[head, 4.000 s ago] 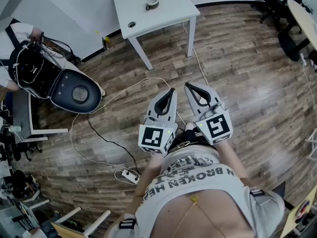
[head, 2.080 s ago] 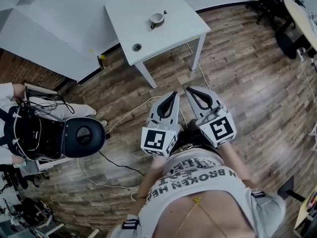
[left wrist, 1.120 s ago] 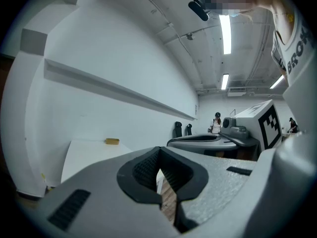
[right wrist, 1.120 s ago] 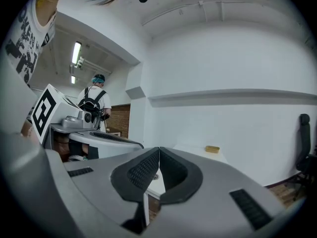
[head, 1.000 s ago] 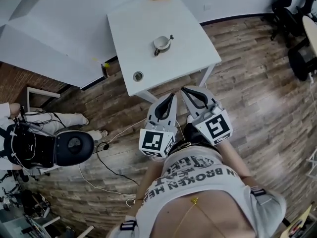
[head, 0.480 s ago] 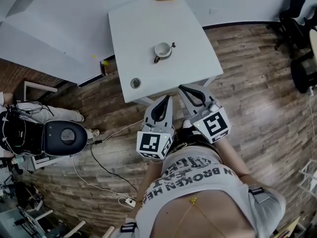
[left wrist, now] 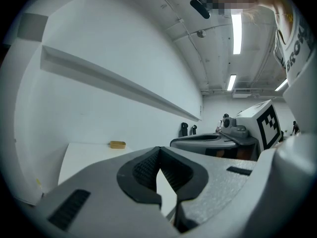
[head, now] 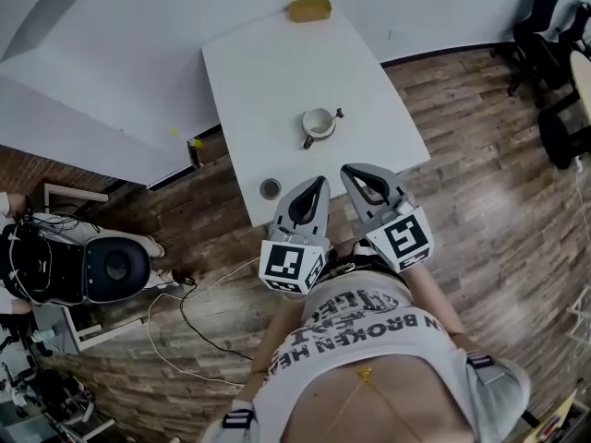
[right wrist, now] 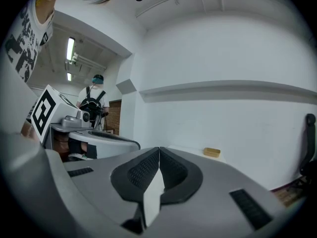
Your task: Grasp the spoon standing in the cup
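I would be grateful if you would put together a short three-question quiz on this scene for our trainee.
1. True or false: the right tool is gripping the spoon.
2. What is the spoon standing in? A a bowl; B a cup; C a jar.
3. Fill in: the yellow block lies at the table's ____ edge, seen from the person (near or far).

Key: 1 false, its jaws are together on nothing, short of the cup. 2 B. 3 far.
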Motion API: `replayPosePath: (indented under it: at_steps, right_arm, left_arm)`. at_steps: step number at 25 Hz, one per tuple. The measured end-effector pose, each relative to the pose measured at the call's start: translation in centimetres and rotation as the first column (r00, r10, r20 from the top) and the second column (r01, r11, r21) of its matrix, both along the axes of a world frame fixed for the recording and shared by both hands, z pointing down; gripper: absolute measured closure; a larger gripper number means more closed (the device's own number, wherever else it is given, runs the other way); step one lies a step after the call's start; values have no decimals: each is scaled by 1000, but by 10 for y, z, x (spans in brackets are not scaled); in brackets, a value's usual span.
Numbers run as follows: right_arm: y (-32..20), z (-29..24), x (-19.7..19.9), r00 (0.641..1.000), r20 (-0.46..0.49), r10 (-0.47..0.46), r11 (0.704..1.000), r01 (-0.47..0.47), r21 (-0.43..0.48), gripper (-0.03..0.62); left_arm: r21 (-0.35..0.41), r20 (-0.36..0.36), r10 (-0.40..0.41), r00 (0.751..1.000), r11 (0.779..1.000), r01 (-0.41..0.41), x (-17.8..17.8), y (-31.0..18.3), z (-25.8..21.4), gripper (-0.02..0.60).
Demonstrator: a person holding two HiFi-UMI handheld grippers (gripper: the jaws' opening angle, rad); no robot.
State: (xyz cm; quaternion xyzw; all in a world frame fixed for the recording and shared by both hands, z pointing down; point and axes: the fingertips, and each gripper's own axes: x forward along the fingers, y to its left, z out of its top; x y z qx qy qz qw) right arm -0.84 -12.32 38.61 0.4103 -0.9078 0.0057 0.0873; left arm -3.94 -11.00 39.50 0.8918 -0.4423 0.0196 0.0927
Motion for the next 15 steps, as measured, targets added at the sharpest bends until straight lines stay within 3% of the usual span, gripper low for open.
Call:
replayPosePath:
  at_steps: [7,15]
  right_arm:
    - [-36,6,-30,996,-2,88,996,-88,9,586]
    - [-58,20,-39,990,-20,142,990,-142,-21,586]
  left_arm:
    - [3,4,84,996,996,-84,-31,-39,10,591]
    - [-31,17,127,992,992,-126,-46,-65,26,591]
